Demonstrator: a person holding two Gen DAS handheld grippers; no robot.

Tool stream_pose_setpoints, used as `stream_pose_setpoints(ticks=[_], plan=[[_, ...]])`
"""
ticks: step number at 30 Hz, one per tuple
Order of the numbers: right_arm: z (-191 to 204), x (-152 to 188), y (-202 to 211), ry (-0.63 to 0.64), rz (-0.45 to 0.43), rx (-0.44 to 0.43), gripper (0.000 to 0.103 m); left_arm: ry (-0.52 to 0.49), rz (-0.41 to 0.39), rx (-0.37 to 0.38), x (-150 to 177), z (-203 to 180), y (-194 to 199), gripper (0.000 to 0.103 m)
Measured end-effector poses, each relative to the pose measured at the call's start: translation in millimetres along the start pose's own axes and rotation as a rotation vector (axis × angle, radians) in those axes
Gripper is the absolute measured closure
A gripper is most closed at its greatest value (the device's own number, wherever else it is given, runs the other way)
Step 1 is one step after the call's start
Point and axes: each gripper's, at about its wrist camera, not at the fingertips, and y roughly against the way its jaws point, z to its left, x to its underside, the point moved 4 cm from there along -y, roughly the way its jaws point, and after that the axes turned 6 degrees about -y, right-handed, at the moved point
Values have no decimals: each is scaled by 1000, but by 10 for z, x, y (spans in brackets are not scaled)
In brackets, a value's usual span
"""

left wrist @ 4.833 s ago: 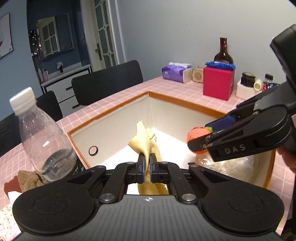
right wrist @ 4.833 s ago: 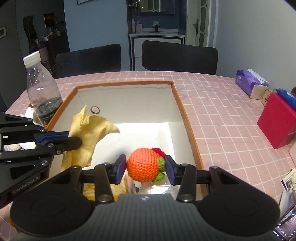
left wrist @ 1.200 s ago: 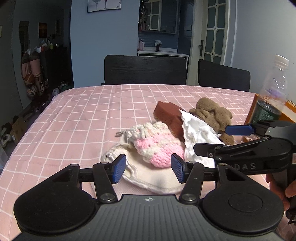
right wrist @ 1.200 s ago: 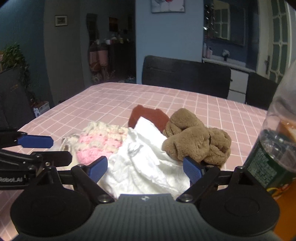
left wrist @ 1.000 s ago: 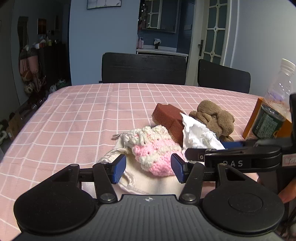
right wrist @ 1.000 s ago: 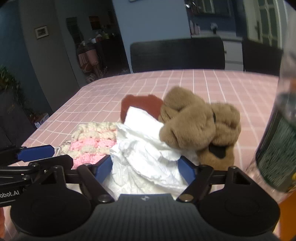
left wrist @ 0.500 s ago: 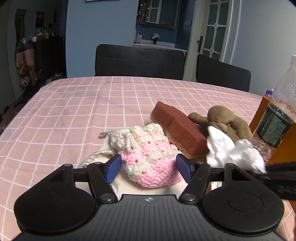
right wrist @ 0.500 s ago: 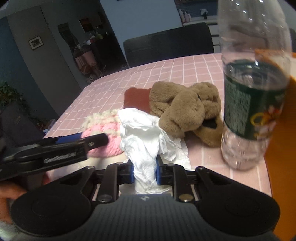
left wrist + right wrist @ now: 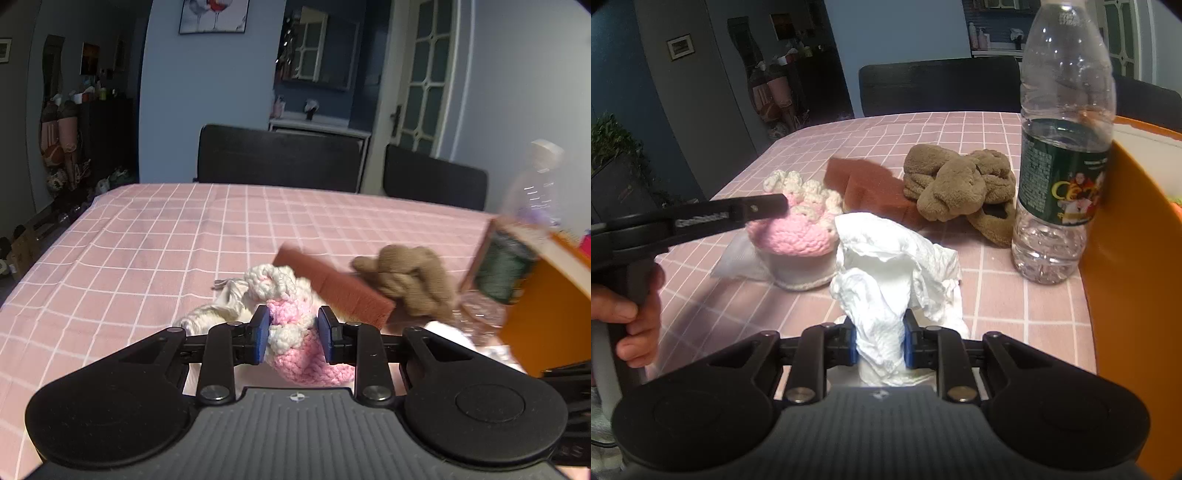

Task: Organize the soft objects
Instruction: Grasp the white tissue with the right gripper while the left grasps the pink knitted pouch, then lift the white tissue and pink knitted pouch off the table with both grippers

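— Crocheted yarn, pink and cream, sits squeezed between our left gripper (image 9: 292, 334) pads: we have the crocheted pouch (image 9: 291, 328) pinched at its gathered neck, low over the pink checked tablecloth (image 9: 147, 236). What worries you?

— Its cream drawstring (image 9: 221, 295) and a pale cloth (image 9: 738, 258) lying under it. If the loose cord snags that cloth or the brick-red sponge (image 9: 332, 288) just beside it, we probably drag the pile along when we lift.

— And on the right?

— Our right gripper (image 9: 880, 345) is clamped narrowly on the crumpled white tissue (image 9: 890, 266), near its lower end. Thin paper may tear or slip out if we swing fast, and the bulk flops forward of the pads.

— The water bottle (image 9: 1060, 155) stands near that tissue.

— Yes, upright, touching or almost touching the orange box (image 9: 1130, 258). It looks nearly empty, so we judge it light; a sideways sweep of the right gripper toward the box could knock it over onto the brown plush toy (image 9: 960, 184), which lies against the bottle's base.

— What is in the box?

— We see only its orange outer wall and a strip of white inner wall. A trace of something green and orange peeks above the rim at the far right, too small to name. The bottle holds a little clear water at the bottom, cap on.

— So both soft things are gripped but not yet in the box.
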Motion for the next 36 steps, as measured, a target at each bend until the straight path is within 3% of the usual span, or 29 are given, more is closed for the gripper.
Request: stream_pose_setpoints(ticks=[4,6,10,11,12,18,20,23,27,30,32,36], plan=[[48,64,166,28,30,-5,80,10,-39,39,44,-40,400,72],[67,141,209,50,48,-1,69,19,-37,79,92,-69,594,72],[129,309,243,84,46,-22,63,25,-5,127,269,-165,851,72],[152,326,268,100,40,-28,57,22,7,129,320,-195,883,76],[172,336,297,118,35,-31,49,21,15,133,367,-219,905,89],[200,321,564,270,-19,-4,15,29,38,128,555,-257,1051,89],[165,336,566,319,-3,34,9,27,38,118,575,-246,1085,89],[32,343,450,304,35,73,9,22,34,117,596,-242,1113,89],[-217,284,221,146,67,54,9,12,45,103,628,-239,1069,85],[-278,271,62,48,91,14,11,23,72,85,645,-197,1013,64],[-241,289,-18,40,98,6,15,48,87,69,663,-158,986,35],[-86,360,-66,137,51,51,20,57,114,81,723,-170,926,25]])
